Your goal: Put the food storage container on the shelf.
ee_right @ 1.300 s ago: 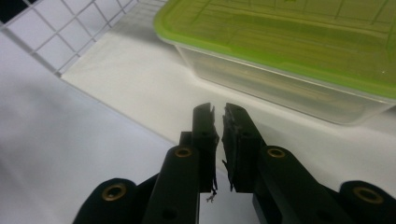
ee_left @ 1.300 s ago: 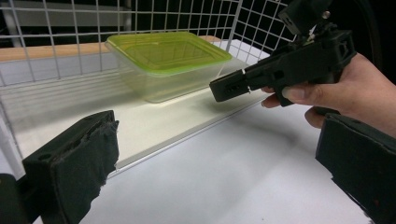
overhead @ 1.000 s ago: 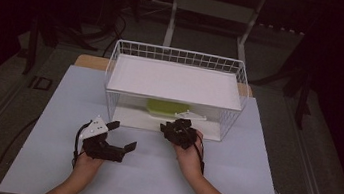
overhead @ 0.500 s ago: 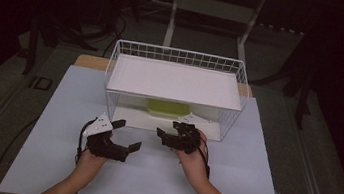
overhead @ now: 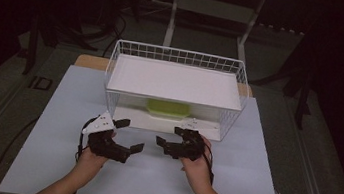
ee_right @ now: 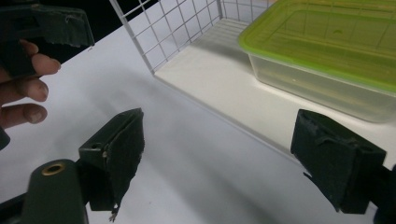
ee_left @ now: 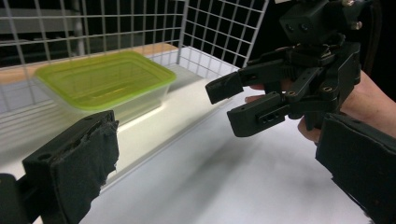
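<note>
Right gripper point(overhead: 166, 144): jaws just opened wide, empty, backed off rack point(overhead: 229, 122) front | Left gripper point(overhead: 127, 134): jaws open, empty, before rack | Box point(overhead: 168, 108): green-lidded, inside rack on lower shelf, untouched | Judgement: box released; placement appears complete.

This looks like a lab or recording studio rather than a home. Beyond the right gripper point(overhead: 169, 144) a white sheet covers the table point(overhead: 272, 160), with bare wood at its far corners. Around it the room is dark, with a grey floor. Farther off behind the wire basket point(overhead: 180, 57) stand black stand legs point(overhead: 34, 33), trailing cables point(overhead: 116, 24) and a pale metal frame point(overhead: 211, 11).
</note>
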Demonstrator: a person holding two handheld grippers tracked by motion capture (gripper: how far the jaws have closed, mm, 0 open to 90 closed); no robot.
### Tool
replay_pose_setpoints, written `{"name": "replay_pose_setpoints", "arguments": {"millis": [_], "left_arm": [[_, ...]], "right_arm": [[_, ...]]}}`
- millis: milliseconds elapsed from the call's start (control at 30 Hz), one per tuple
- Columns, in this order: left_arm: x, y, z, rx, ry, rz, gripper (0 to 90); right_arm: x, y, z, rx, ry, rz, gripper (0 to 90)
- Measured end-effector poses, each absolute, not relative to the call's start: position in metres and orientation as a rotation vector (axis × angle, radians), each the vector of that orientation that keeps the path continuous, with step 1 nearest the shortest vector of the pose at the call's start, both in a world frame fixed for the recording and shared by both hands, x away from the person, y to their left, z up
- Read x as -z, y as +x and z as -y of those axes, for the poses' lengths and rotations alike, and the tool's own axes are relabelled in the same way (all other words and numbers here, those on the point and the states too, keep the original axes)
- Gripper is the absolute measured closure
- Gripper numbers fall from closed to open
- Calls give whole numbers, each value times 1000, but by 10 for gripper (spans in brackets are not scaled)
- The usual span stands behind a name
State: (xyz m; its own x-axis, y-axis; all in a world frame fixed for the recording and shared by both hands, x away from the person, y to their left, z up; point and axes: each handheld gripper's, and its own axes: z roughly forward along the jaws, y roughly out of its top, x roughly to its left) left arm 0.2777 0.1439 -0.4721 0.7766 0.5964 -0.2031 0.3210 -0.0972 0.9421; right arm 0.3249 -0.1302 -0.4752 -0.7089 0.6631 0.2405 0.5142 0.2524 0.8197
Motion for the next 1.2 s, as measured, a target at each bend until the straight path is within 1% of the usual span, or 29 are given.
{"name": "replay_pose_setpoints", "arguments": {"millis": [300, 600, 667, 833, 1100, 1200], "left_arm": [[465, 264, -145, -220, 1720, -695, 0], [461, 251, -153, -226, 1713, -688, 0], [460, 246, -157, -224, 1706, -687, 0], [461, 241, -161, -223, 1709, -689, 0], [463, 230, -170, -227, 1714, -687, 0], [467, 227, -173, -238, 1723, -692, 0]], "right_arm": [[467, 309, 143, -1476, 1071, -2361, 176], [456, 292, 159, -1536, 1054, -2349, 177], [452, 285, 168, -1549, 1031, -2317, 190], [447, 276, 181, -1537, 1000, -2294, 190], [450, 268, 205, -1523, 1012, -2273, 188], [452, 264, 211, -1502, 972, -2286, 175]]}}
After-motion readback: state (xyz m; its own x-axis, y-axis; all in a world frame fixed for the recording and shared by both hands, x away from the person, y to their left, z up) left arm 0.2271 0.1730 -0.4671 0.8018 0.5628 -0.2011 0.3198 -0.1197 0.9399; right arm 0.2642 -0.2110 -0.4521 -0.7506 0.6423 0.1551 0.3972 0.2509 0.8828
